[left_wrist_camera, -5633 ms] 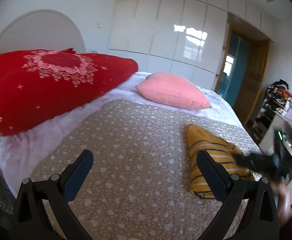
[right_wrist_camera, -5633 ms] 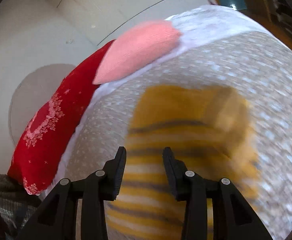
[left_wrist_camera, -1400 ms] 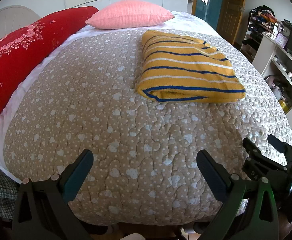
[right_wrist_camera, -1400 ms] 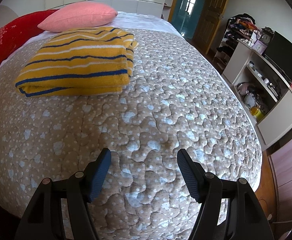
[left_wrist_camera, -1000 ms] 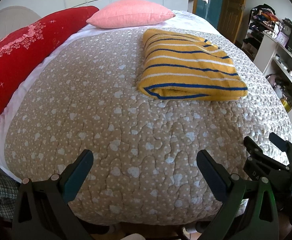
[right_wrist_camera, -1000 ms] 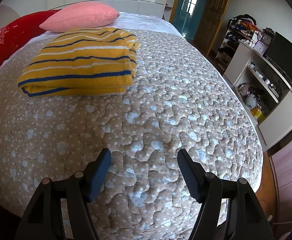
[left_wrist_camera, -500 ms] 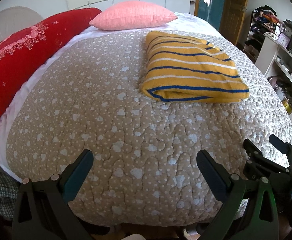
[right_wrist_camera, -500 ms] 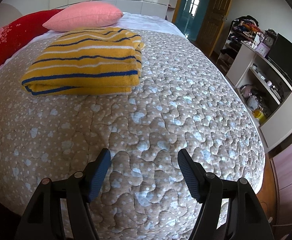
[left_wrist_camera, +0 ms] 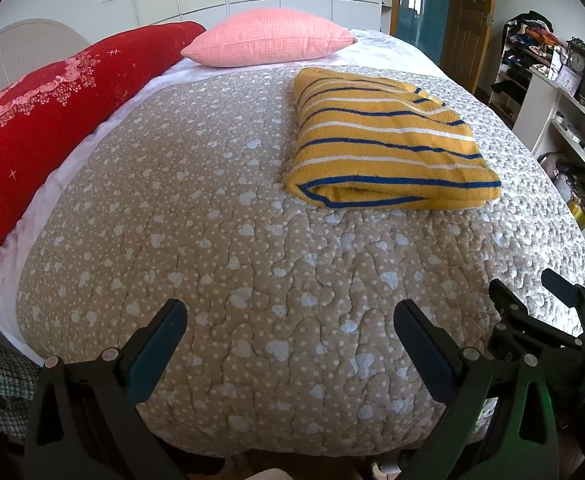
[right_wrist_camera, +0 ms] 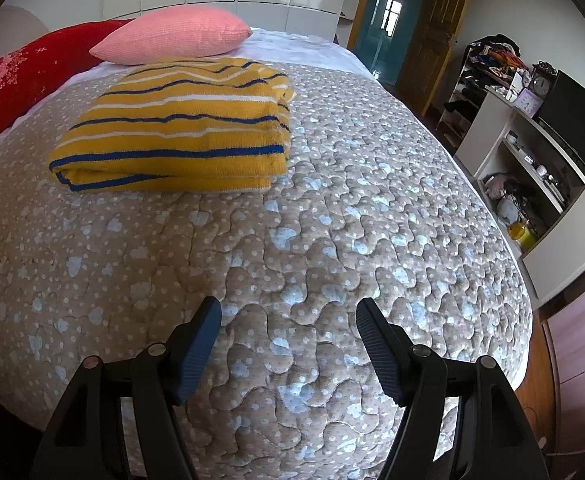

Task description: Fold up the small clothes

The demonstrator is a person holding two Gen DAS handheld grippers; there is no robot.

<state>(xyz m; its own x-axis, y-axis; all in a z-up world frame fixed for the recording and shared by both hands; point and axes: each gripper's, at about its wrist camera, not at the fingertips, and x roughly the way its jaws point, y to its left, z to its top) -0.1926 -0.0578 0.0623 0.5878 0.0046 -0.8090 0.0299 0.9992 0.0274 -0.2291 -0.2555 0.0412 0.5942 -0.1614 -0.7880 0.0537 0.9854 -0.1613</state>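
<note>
A yellow garment with blue and white stripes (left_wrist_camera: 384,140) lies folded in a flat rectangle on the beige quilted bedspread (left_wrist_camera: 232,220), toward the far right of the bed. It also shows in the right wrist view (right_wrist_camera: 184,132). My left gripper (left_wrist_camera: 288,316) is open and empty above the near edge of the bed, well short of the garment. My right gripper (right_wrist_camera: 288,316) is open and empty, also at the near edge. The right gripper shows at the right edge of the left wrist view (left_wrist_camera: 532,296).
A pink pillow (left_wrist_camera: 268,40) and a red pillow (left_wrist_camera: 52,112) lie at the head of the bed. White shelves with clutter (right_wrist_camera: 532,160) stand to the right of the bed. A wooden door (left_wrist_camera: 468,16) is at the back.
Both grippers have pulled back from the garment to the near edge of the bed. The right gripper, narrow above the garment before, now stands open. In the last second the views barely shift.
</note>
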